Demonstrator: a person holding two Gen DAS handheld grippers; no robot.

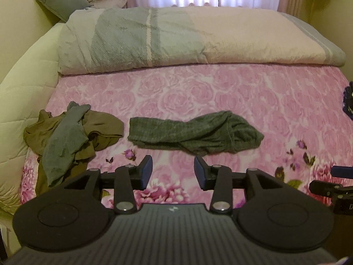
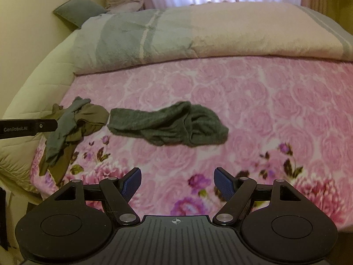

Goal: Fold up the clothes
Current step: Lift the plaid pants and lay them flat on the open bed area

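Dark green garment [image 1: 196,133]: crumpled lengthwise, mid-bed on pink floral bedspread [image 1: 242,97]. Olive and grey clothes pile [image 1: 70,137]: just beside its left end, near bed edge. Folded duvet [image 1: 176,37]: far side. Left hand-held gripper [image 1: 173,172]: jaws parted, empty. Right hand-held gripper [image 2: 177,185]: jaws wide, empty.

Pink rose-patterned bedspread [image 1: 198,92] — dark green garment [image 1: 194,132], olive-and-grey pile [image 1: 70,134].
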